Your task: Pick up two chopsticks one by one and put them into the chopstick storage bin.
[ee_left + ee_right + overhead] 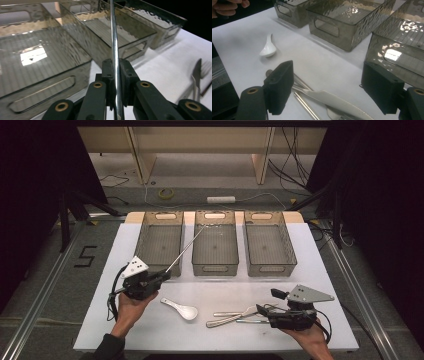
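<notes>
Right now my left tool [115, 82] is clenched on a thin metal rod [184, 251], which looks like a chopstick or straw; I cannot tell which. From the high view the rod slants up and away from the jaws, over the near right corner of the left bin [160, 242], with its far tip above the back left of the middle bin [215, 242]. In the left gripper view the rod [114, 45] runs straight up between the two pads, pinched tight.

Nearer me on the white worktop [125, 320], a white ceramic soup spoon [181, 309] lies with its bowl toward the right. Just right of it sits a loose cluster of metal cutlery [232, 316]: a knife [332, 100], a fork partly under it, and a further handle or two that I cannot separate well.

My right tool [260, 311] sits low at the right end of that cluster, jaws spread wide and holding nothing. In the right gripper view the knife blade and a round handle [305, 105] lie between the open pads on the worktop.

Three smoky translucent bins stand in a row across the far half of the worktop; the right bin [270, 242] looks empty, as do the other two
</notes>
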